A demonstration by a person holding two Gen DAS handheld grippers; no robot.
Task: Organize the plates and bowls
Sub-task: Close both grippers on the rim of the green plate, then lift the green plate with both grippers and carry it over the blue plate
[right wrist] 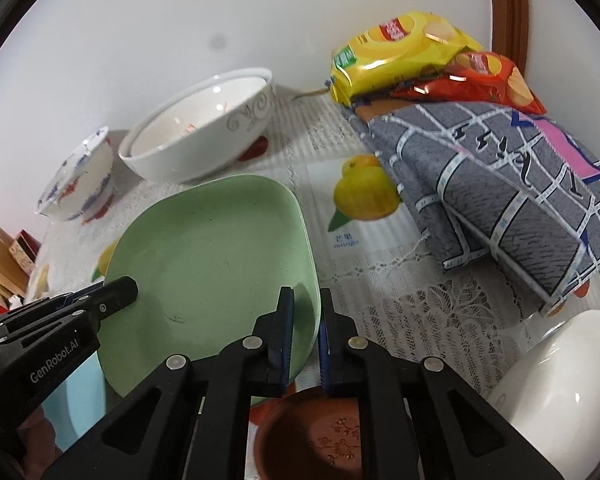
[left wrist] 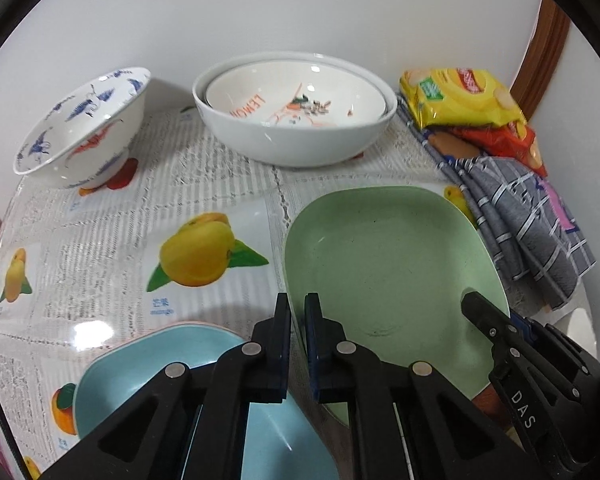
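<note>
The green plate [left wrist: 388,264] sits tilted between both hands, left gripper [left wrist: 297,320] clamped on its left rim and right gripper [right wrist: 306,316] on its right rim, blue plate [left wrist: 148,376] lying near-left on the table [left wrist: 100,240].

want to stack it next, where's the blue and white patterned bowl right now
The blue and white patterned bowl stands at the far left of the table by the wall, left of the big white bowl, in both wrist views.
</note>
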